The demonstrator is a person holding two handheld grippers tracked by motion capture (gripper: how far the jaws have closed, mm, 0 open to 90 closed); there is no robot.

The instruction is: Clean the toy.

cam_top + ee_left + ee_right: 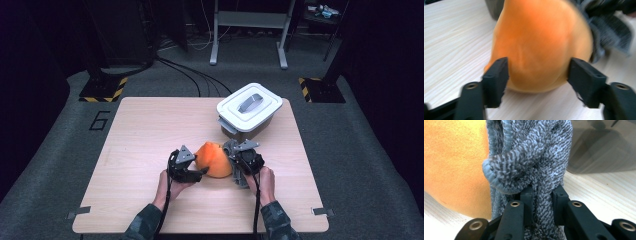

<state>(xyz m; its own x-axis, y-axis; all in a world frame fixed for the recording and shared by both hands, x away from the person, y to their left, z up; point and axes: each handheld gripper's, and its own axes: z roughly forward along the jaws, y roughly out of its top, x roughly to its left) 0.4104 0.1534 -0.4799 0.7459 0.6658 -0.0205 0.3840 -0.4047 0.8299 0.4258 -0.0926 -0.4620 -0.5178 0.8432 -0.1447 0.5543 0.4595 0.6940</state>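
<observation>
The orange cloth [214, 159] sits heaped toward the near edge of the wooden table [145, 135], with bare board wide open to its left. The left gripper [199, 172] straddles it, jaws spread and not pressing. The right gripper [234, 167] is clenched on a grey cloth [534, 165] just beside it. A lidded white box [248, 107] stands at the far right corner. Dark carpet surrounds the table.

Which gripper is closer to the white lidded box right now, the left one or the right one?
Right. The right gripper, shut on a grey cloth, sits just in front of the white lidded box. The left gripper is farther off, its jaws either side of the orange thing.
</observation>
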